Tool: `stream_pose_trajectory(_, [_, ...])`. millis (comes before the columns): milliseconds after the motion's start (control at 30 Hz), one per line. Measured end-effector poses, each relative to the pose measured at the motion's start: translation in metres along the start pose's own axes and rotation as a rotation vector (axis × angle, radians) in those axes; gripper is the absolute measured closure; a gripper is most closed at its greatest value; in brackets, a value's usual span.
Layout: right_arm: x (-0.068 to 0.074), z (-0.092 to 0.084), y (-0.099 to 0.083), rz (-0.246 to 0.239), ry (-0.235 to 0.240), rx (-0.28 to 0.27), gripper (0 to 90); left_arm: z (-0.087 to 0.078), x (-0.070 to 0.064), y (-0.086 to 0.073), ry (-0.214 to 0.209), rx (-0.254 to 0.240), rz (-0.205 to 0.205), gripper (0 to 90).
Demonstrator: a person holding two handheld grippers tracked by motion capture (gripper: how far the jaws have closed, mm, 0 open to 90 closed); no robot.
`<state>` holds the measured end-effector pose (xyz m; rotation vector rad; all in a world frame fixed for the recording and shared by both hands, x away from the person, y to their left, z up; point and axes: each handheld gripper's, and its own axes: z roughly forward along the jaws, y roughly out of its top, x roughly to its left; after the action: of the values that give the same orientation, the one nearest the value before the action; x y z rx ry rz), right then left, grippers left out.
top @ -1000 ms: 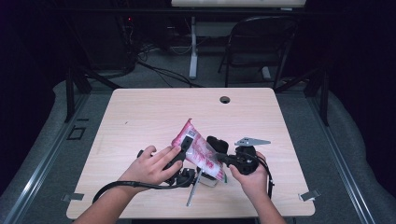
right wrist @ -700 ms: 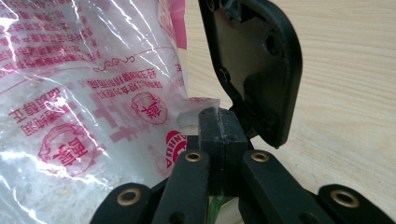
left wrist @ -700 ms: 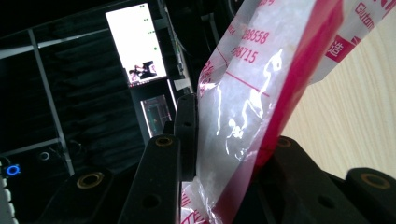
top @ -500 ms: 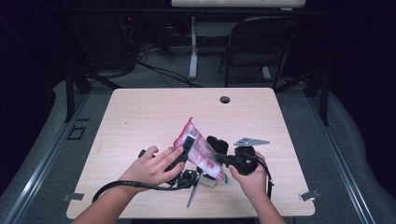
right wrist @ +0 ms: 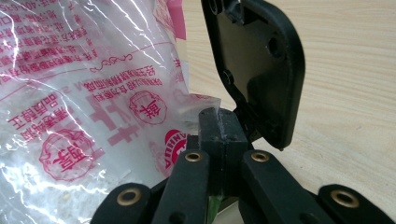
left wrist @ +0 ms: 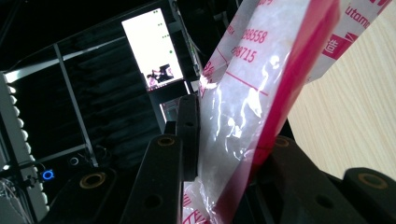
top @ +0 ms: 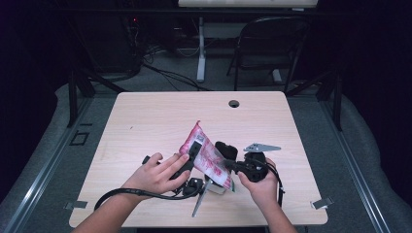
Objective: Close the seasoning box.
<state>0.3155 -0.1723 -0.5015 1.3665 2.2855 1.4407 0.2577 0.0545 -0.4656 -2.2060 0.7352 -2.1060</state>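
A clear plastic bag (top: 206, 154) with red and pink print stands tilted over the front middle of the wooden table (top: 160, 116). My left gripper (top: 210, 151) holds it from the left, one jaw on the near face and the other behind it. In the left gripper view the bag (left wrist: 252, 93) is squeezed between both jaws of the left gripper (left wrist: 233, 140). My right gripper (top: 227, 165) comes in from the right. Its jaws are shut together on the bag's clear lower corner (right wrist: 198, 105), pinched at the right gripper (right wrist: 218, 123) tips. The left gripper's far finger (right wrist: 252, 70) rises just behind.
A round cable hole (top: 234, 103) sits near the table's far edge. A black folding chair (top: 272, 43) and dark equipment stand beyond the table. A black cable (top: 145, 194) loops from my left hand along the front edge. Bare tabletop lies to the left, right and far side.
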Motion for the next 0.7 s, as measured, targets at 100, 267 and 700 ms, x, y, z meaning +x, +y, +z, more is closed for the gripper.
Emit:
stream_pose_trajectory(100, [-0.0003,-0.0003,0.0001,0.001,0.000,0.000,90.0,-0.0001,0.0012,0.0003,0.002,0.002,0.006,76.6])
stream_pose_trajectory(267, [-0.0003,-0.0004,0.0001,0.002,0.001,-0.001,90.0,0.0001,0.0021,0.0010,0.002,-0.001,0.001,76.6])
stream_pose_trajectory(700, [0.0002,-0.0014,0.0007,0.003,0.003,-0.010,90.0,-0.0007,0.0045,0.0026,0.012,-0.010,0.007,76.4])
